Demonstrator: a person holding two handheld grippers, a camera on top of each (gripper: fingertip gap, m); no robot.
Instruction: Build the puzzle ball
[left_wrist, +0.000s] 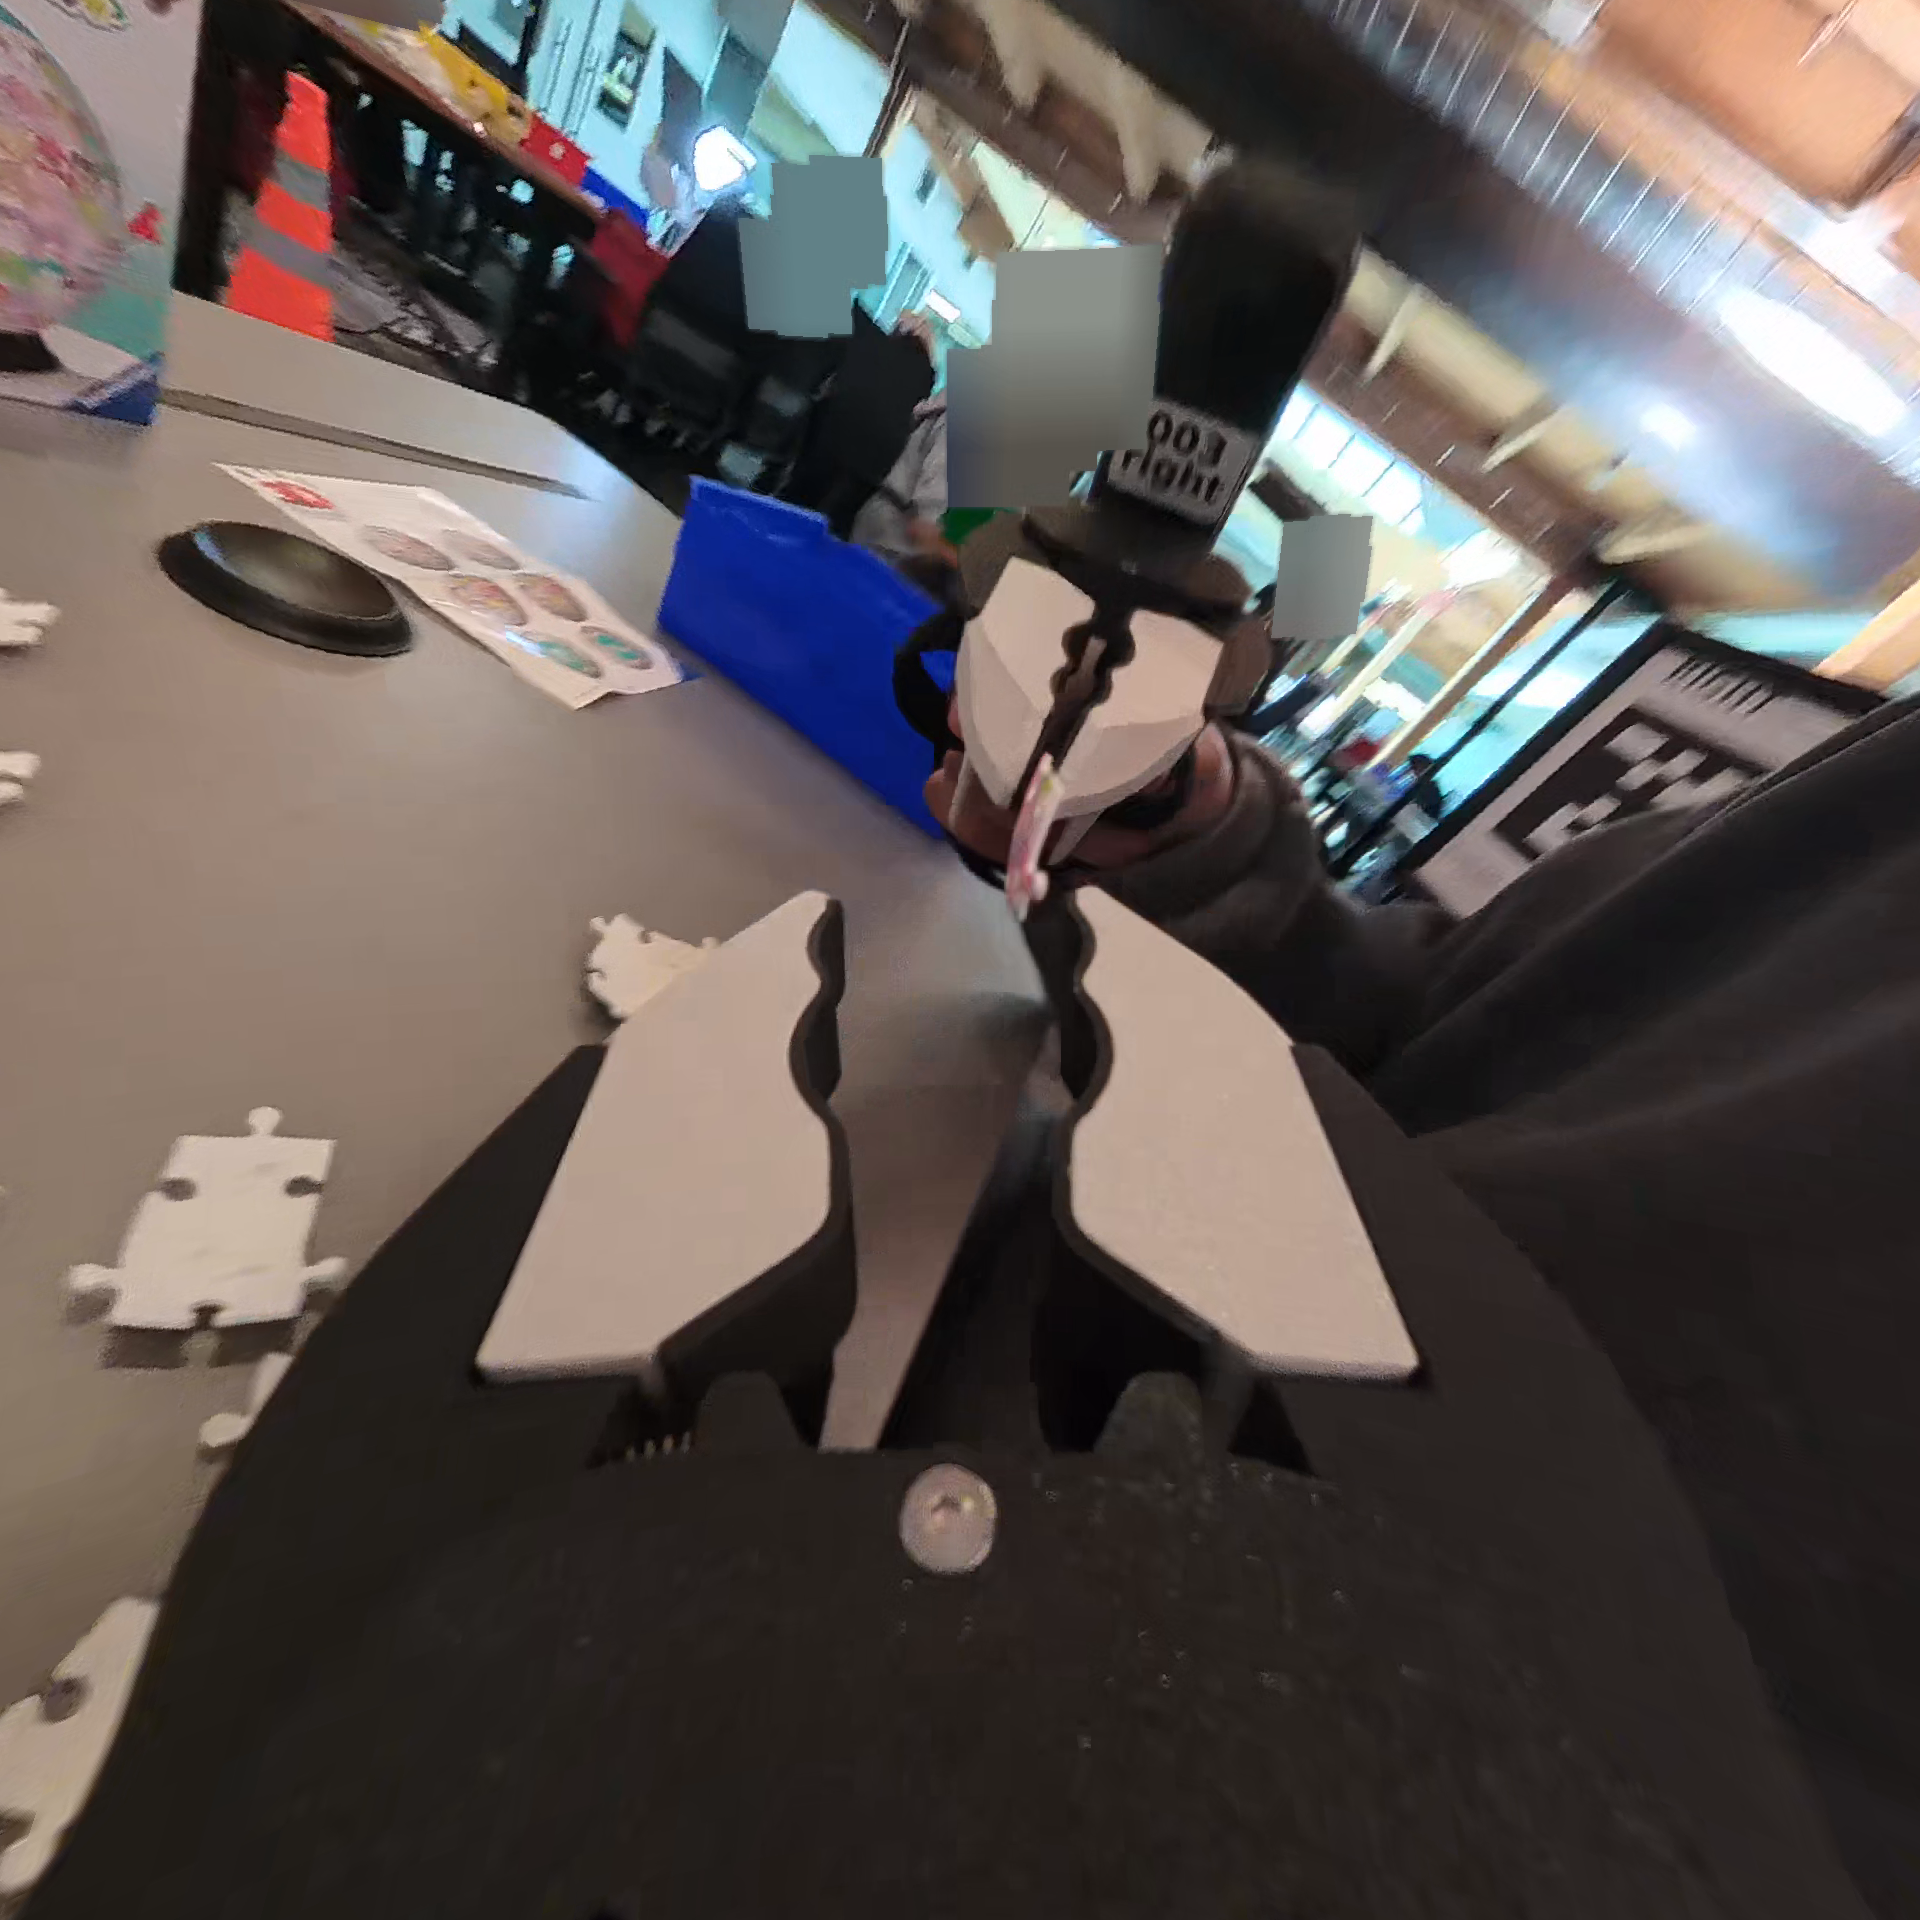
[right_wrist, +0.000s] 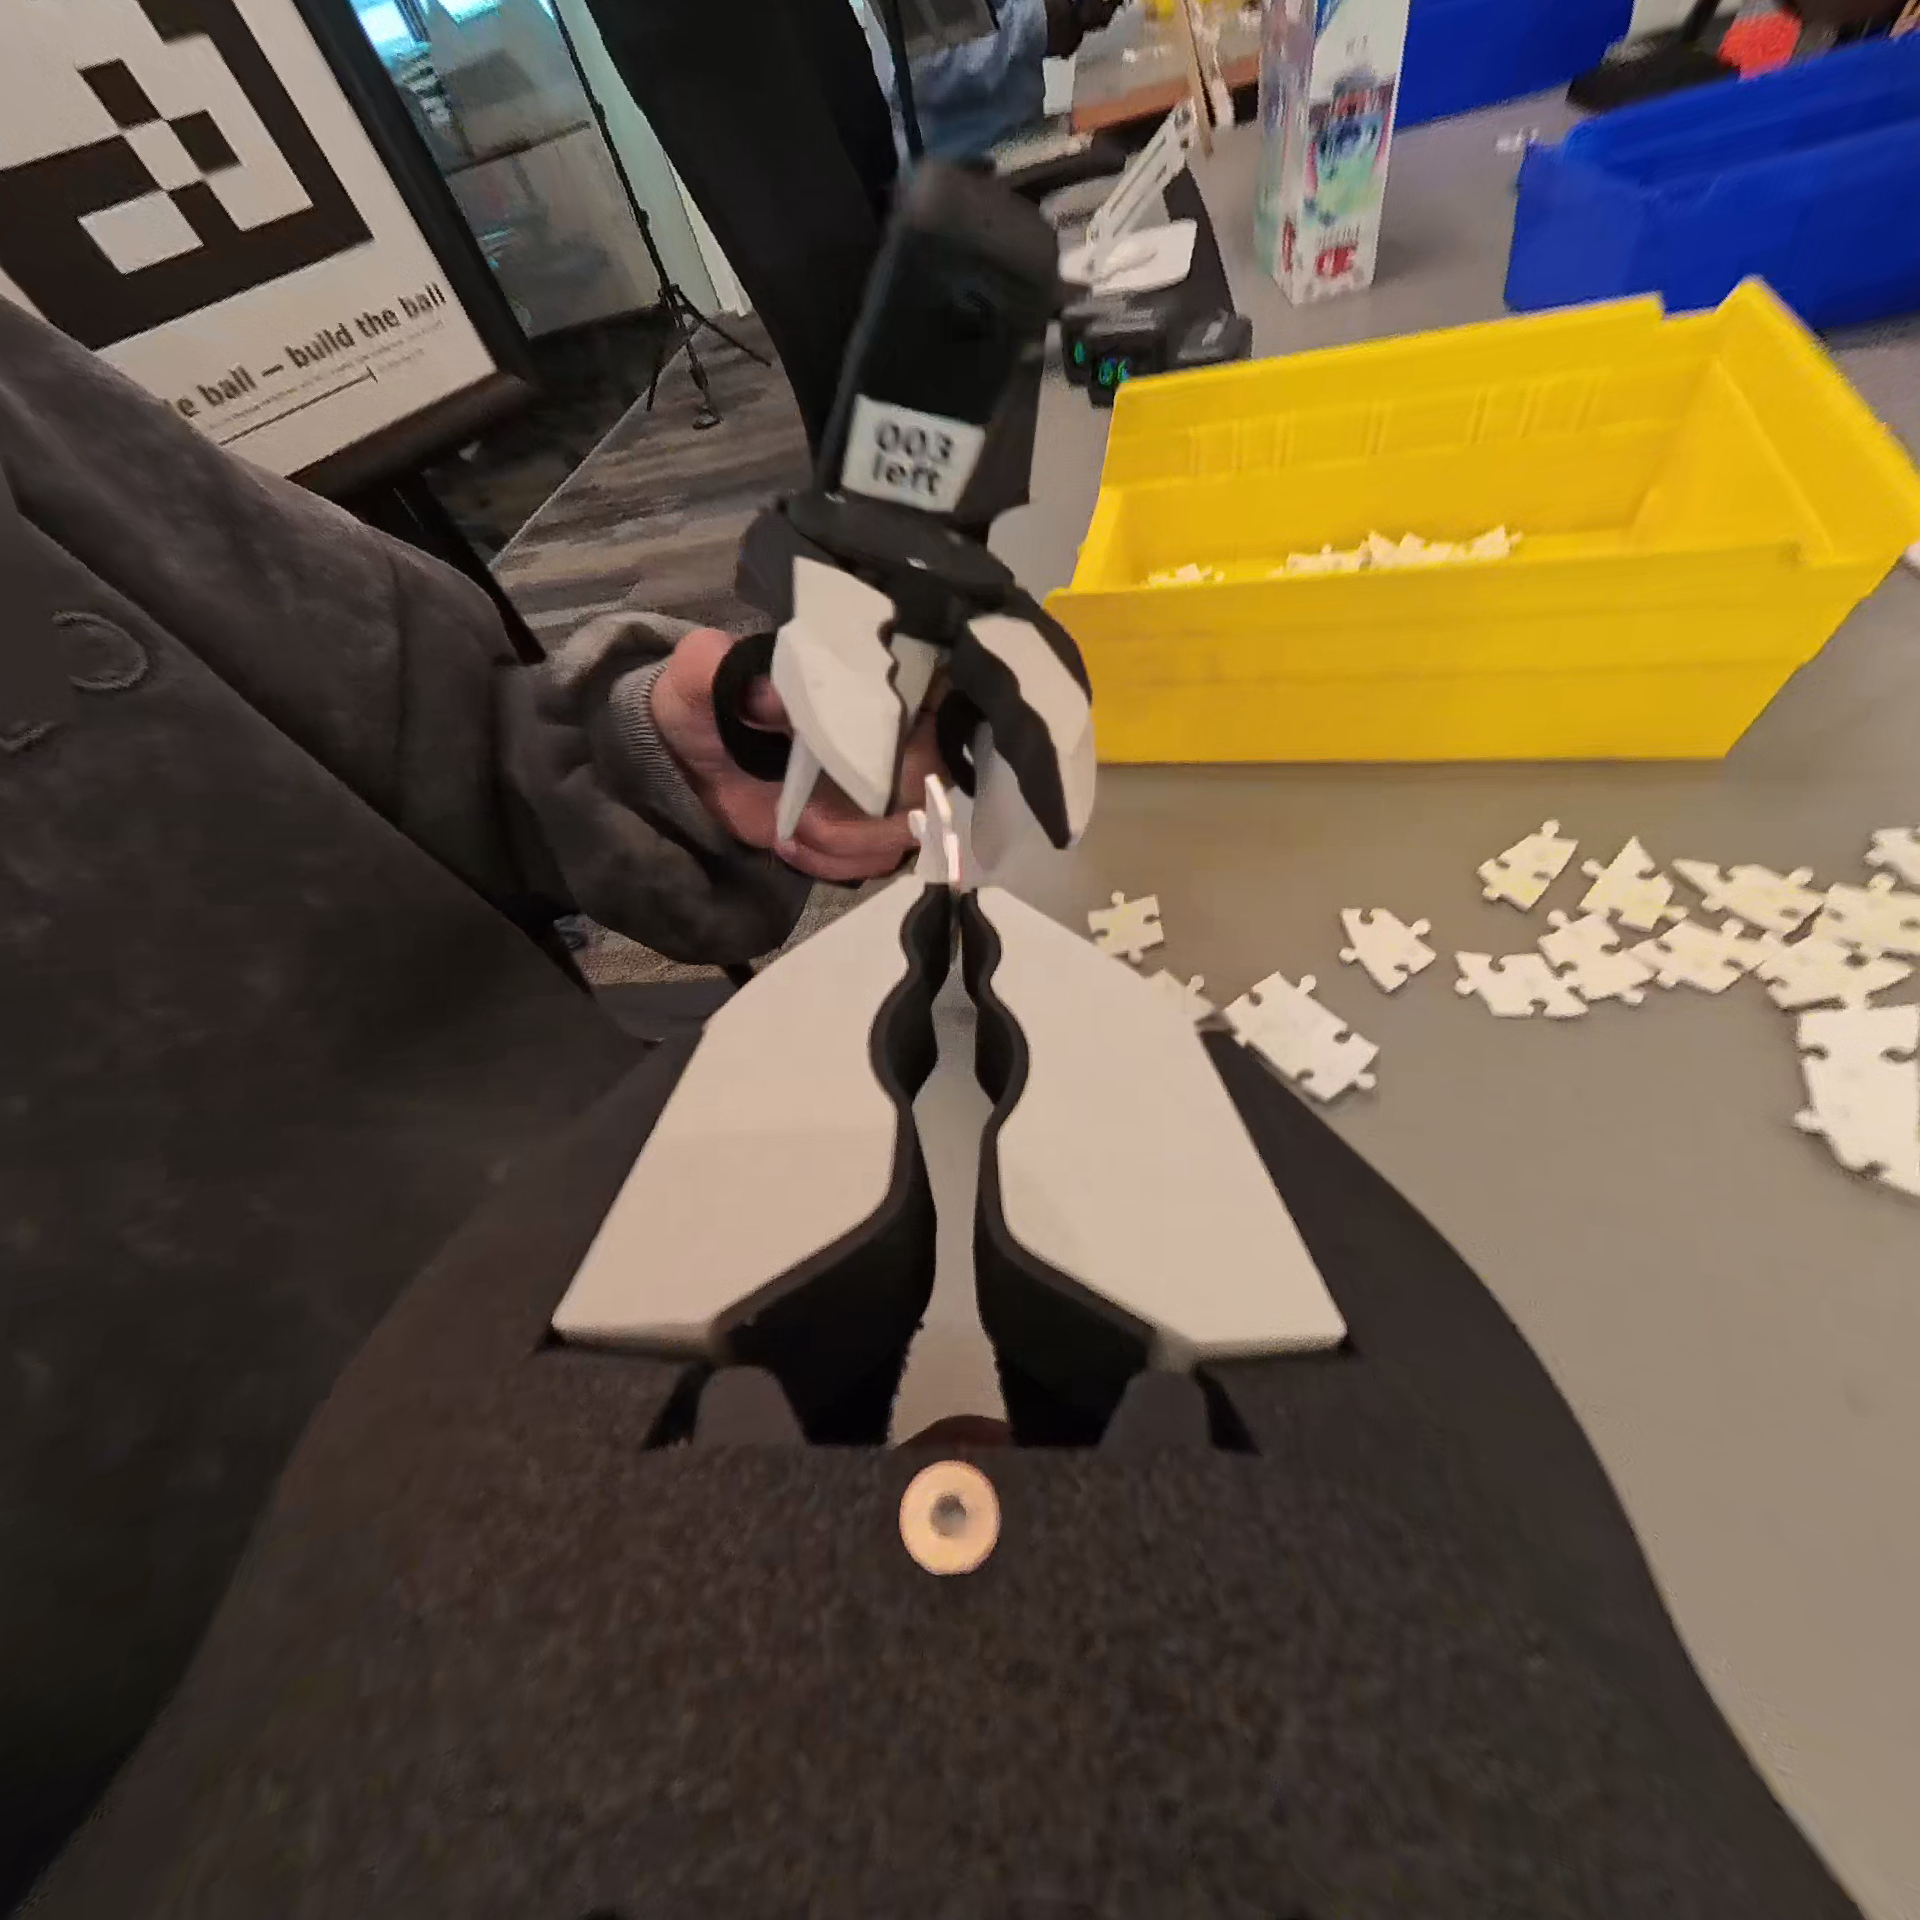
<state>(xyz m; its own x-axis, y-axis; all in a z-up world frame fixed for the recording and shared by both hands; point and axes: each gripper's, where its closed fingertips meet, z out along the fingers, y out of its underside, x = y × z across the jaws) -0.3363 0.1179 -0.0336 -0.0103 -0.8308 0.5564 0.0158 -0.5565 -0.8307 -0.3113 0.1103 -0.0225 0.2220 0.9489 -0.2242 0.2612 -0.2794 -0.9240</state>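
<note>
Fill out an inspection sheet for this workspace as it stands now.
Surface: flat grey table, with a round black recess.
Job's things: white cardboard puzzle pieces lie loose, face down; more sit in the yellow plastic bin. One small puzzle piece is held edge-on in the air.
Clutter: printed instruction sheet, blue plastic bin, puzzle box.
Grippers: right gripper is shut on the small puzzle piece; left gripper is open, its tips on either side of that piece.
Cables: nothing seen.
Surroundings: people stand behind, a large black-and-white marker board, an orange cone.
</note>
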